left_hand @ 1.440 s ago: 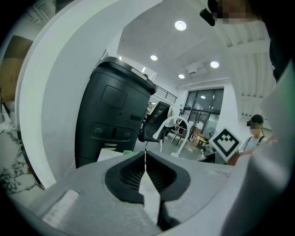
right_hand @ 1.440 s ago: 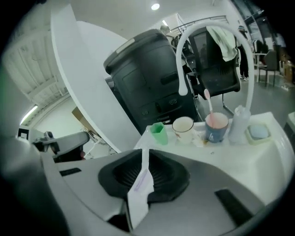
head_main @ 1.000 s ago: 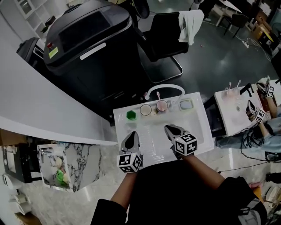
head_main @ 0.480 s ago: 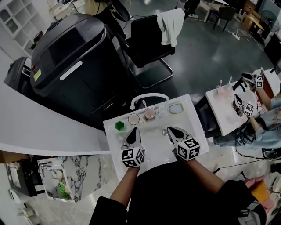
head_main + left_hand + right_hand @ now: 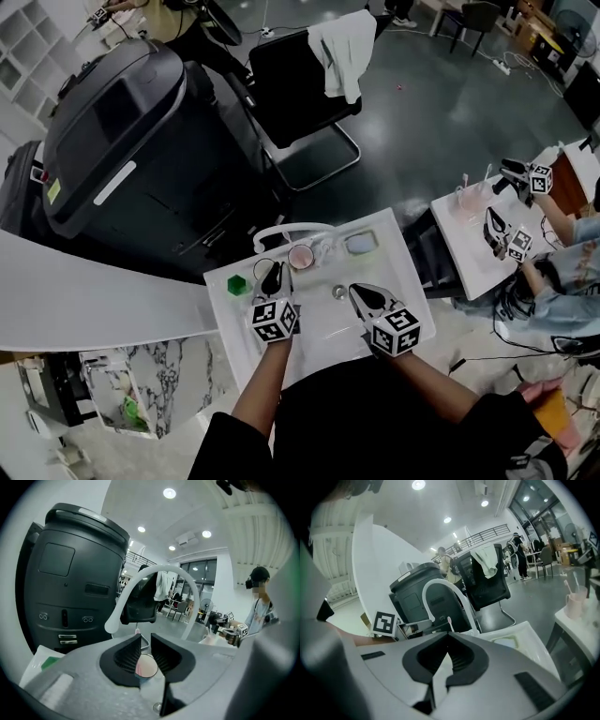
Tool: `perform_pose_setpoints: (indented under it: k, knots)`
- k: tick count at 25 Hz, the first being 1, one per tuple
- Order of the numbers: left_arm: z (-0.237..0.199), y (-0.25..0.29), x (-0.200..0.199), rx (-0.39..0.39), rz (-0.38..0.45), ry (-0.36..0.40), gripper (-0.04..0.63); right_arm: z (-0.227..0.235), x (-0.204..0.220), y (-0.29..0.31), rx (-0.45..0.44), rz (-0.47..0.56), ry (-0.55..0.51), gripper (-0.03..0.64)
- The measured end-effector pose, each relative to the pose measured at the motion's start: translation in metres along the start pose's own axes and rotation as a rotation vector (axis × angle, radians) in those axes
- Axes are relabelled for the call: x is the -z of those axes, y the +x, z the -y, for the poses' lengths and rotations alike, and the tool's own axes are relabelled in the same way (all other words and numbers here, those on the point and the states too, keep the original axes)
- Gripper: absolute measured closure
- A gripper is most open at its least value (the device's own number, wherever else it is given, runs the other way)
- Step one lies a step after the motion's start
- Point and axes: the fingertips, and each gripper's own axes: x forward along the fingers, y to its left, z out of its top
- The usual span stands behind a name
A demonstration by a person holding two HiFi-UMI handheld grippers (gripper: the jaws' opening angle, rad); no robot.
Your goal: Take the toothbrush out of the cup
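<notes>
The pale pink round plastic cup (image 5: 300, 256) stood at the back of the white moulded sink tray (image 5: 323, 324), under the white arched faucet (image 5: 281, 229), with the pink-headed toothbrush (image 5: 449, 622) standing in it. The left gripper (image 5: 273, 272), at the cup's seven o'clock, had just been opening to a narrow, empty gap. The right gripper (image 5: 355, 289), at its four o'clock, was closed on nothing

A white sink top (image 5: 323, 323) holds a row along its far edge: a green block (image 5: 239, 285), a dark cup (image 5: 262, 269), a pink cup (image 5: 300, 256), a pale dish (image 5: 360, 245); a curved white tap (image 5: 281, 231) stands behind; a round drain (image 5: 339, 292) sits near the middle.
</notes>
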Motion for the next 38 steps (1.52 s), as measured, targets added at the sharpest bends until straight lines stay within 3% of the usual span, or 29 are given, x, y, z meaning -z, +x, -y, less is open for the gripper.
perform_pose_setpoints:
  k: [6,12,23,30,38]
  knots:
    - [-0.008,0.042,0.019,-0.045,-0.048,-0.032,0.486,0.025,0.002,0.002,-0.008,-0.009,0.021,0.615]
    - [-0.016,0.076,0.034,-0.063,-0.087,-0.061,0.486,0.058,0.009,0.0,0.016,-0.03,0.041,0.615]
    - [-0.017,0.107,0.051,-0.125,-0.199,-0.036,0.489,0.082,0.013,-0.007,0.03,-0.055,0.045,0.615]
    - [-0.026,0.111,0.06,-0.157,-0.244,-0.035,0.549,0.082,0.018,-0.007,0.038,-0.062,0.049,0.615]
    - [-0.012,0.095,0.046,-0.116,-0.197,-0.012,0.554,0.069,0.02,-0.009,0.045,-0.065,0.026,0.615]
